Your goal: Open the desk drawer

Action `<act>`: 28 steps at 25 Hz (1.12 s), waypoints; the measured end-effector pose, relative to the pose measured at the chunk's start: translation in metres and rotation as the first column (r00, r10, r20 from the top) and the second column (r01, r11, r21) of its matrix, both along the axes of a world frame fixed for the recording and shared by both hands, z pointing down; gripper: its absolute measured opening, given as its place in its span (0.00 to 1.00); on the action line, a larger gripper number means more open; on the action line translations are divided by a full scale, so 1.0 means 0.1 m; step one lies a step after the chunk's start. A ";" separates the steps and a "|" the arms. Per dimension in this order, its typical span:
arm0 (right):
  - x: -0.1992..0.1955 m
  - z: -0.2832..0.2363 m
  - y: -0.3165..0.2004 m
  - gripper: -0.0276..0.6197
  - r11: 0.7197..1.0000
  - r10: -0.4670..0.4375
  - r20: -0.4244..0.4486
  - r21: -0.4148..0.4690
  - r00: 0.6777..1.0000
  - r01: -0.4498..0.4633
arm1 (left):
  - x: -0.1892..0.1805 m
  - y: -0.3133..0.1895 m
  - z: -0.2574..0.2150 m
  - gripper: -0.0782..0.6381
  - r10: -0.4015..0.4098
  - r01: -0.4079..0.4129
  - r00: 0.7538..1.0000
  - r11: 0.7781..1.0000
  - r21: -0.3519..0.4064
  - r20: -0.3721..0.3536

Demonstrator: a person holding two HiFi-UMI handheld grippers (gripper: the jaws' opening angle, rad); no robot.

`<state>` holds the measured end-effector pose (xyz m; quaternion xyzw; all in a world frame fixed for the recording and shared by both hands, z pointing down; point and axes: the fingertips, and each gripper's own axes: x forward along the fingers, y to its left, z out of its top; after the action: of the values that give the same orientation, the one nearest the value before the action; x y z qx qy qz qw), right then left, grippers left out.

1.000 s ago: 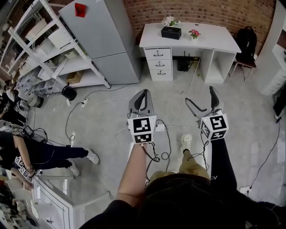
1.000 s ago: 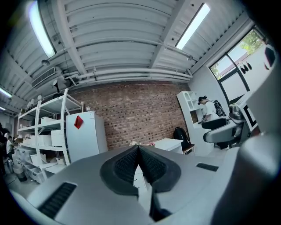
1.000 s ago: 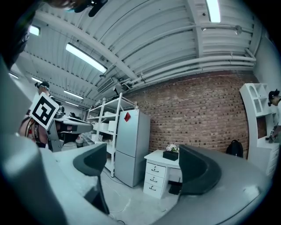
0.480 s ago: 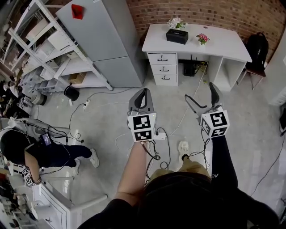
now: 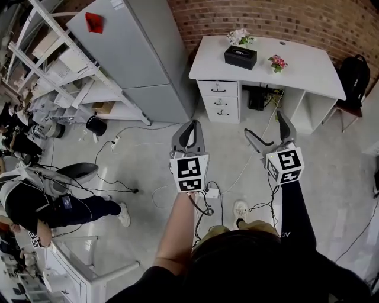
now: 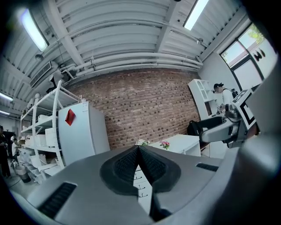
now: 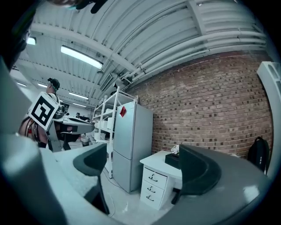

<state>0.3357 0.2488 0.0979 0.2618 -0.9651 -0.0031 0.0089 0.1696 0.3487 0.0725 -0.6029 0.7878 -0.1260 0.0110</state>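
The person holds both grippers out at about the same height over the grey floor [image 5: 142, 160], well apart from the furniture. The left gripper [image 5: 190, 123] has its jaws clenched: the two dark pads [image 6: 131, 165] press flat on each other and nothing is between them. The right gripper [image 5: 265, 125] has its jaws released, wide apart, and only the room shows in the gap. Below them, cables [image 5: 204, 204] and a white power strip [image 5: 211, 193] lie on the floor beside the person's shoe [image 5: 240, 209]. At the left another person [image 5: 35, 201] bends over.

Farther ahead the white bench [image 5: 308, 65] stands against the brick wall [image 5: 284, 18]. Its drawer unit [image 5: 220, 102] is under the left end, with three drawers one above the other, all pushed in; each has a small dark handle. On top of the bench are a black box [image 5: 240, 57], white flowers [image 5: 239, 36] behind it and pink flowers [image 5: 276, 61] to its right. A grey refrigerator [image 5: 136, 53] stands just beside the bench, with a white shelf rack [image 5: 53, 65] further left.
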 end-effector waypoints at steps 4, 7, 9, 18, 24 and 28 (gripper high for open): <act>-0.17 0.06 -0.37 0.82 1.000 -0.026 -0.008 -0.013 1.000 0.026 | -0.13 -0.33 0.00 0.12 -0.017 0.017 1.000 1.000 -0.002 0.002; -0.26 0.12 -0.61 0.82 0.999 -0.046 -0.012 -0.017 0.999 0.046 | -0.20 -0.55 0.04 0.12 -0.034 0.034 0.999 0.999 -0.007 0.006; -0.31 0.12 -0.73 0.82 0.998 -0.054 -0.009 -0.021 0.998 0.054 | -0.24 -0.65 0.06 0.12 -0.044 0.044 0.999 0.999 -0.015 0.008; -0.43 0.13 -0.95 0.82 0.997 -0.071 -0.005 -0.023 0.997 0.071 | -0.35 -0.82 -0.01 0.12 -0.066 0.066 0.998 0.998 -0.010 0.022; -0.58 0.07 -1.15 0.82 0.997 -0.080 0.017 -0.017 0.997 0.081 | -0.45 -0.98 -0.02 0.12 -0.067 0.067 0.997 0.998 -0.010 0.040; -0.76 0.12 -1.27 0.82 0.995 -0.094 0.022 -0.015 0.995 0.094 | -0.56 -1.12 -0.03 0.12 -0.060 0.060 0.997 0.998 0.003 0.043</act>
<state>0.2600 0.1222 0.1100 0.2159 -0.9764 0.0069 0.0004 0.1131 0.2363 0.0699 -0.5762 0.8051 -0.1385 0.0246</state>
